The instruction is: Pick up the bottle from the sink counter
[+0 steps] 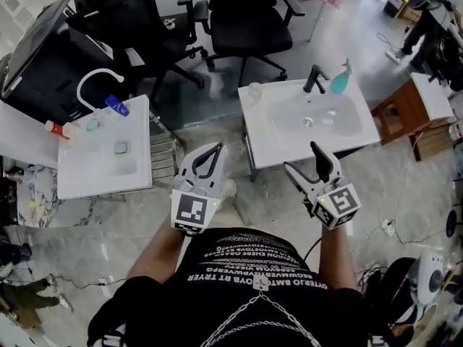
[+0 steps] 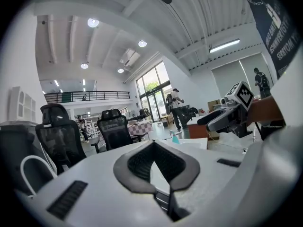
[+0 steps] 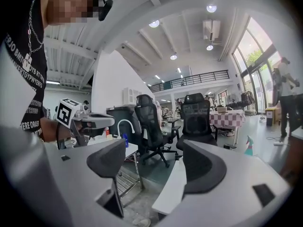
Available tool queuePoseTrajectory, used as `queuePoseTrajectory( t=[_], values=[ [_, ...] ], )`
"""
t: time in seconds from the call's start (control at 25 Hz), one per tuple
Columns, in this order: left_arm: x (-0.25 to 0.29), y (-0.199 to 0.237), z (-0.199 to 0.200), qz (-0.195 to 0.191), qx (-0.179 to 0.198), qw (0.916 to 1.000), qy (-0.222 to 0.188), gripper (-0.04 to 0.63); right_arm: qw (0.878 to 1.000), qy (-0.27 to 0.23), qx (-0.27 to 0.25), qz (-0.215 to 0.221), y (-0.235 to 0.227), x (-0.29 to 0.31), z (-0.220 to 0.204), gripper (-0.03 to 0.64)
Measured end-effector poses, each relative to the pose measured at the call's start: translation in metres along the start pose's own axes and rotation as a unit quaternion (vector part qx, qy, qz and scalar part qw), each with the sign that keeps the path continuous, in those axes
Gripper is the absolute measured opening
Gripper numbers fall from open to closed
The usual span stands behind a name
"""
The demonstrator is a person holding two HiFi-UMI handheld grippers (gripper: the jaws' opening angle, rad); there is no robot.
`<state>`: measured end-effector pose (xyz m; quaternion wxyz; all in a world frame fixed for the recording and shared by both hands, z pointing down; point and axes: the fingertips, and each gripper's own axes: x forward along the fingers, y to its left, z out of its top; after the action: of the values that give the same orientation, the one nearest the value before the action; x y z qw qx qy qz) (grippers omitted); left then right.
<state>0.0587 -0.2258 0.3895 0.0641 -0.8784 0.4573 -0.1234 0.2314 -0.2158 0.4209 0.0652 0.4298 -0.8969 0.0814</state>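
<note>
A teal spray bottle (image 1: 340,79) stands at the back right of the white sink counter (image 1: 262,142), beside its black faucet (image 1: 315,79). It shows small and far in the left gripper view (image 2: 176,135) and the right gripper view (image 3: 248,145). A blue bottle (image 1: 117,105) lies on a second counter (image 1: 101,181) to the left. My left gripper (image 1: 215,149) hovers between the two counters, its tips (image 2: 152,143) touching and nothing held. In front of the right sink my right gripper (image 1: 301,157) is open and empty (image 3: 154,150), short of the counter's near edge.
Black office chairs (image 1: 246,20) (image 1: 137,27) stand behind the sinks. A white cup (image 1: 254,90) sits at the right counter's back left corner. A wooden stand (image 1: 405,110) is right of that counter, a wire rack (image 1: 163,150) beside the left one. A person (image 2: 175,109) stands far off.
</note>
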Motion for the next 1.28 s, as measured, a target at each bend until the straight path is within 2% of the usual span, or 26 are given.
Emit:
queuePoseTrajectory(
  t=[0.16,0.4,0.6,1.08,1.28],
  values=[
    [0.034,0.020,-0.005,-0.009,0.001,1.0000,0.001,0.005,1.000,0.007,-0.002,-0.007,-0.019,0.025,0.001,0.356],
    [0.090,0.075,-0.004,-0.014,0.007,0.9999,-0.004,0.005,1.000,0.012,-0.012,-0.016,-0.051,0.084,0.022,0.356],
    [0.136,0.115,-0.011,-0.033,0.006,0.9994,0.000,0.005,0.999,0.024,-0.004,-0.039,-0.082,0.138,0.023,0.356],
    [0.226,0.196,-0.033,-0.078,0.000,0.9969,-0.004,0.005,0.995,0.080,0.005,-0.063,-0.123,0.255,-0.012,0.356],
    [0.251,0.206,-0.047,-0.091,-0.018,0.9957,-0.002,0.005,0.993,0.109,0.011,-0.051,-0.125,0.286,-0.043,0.356]
  ],
)
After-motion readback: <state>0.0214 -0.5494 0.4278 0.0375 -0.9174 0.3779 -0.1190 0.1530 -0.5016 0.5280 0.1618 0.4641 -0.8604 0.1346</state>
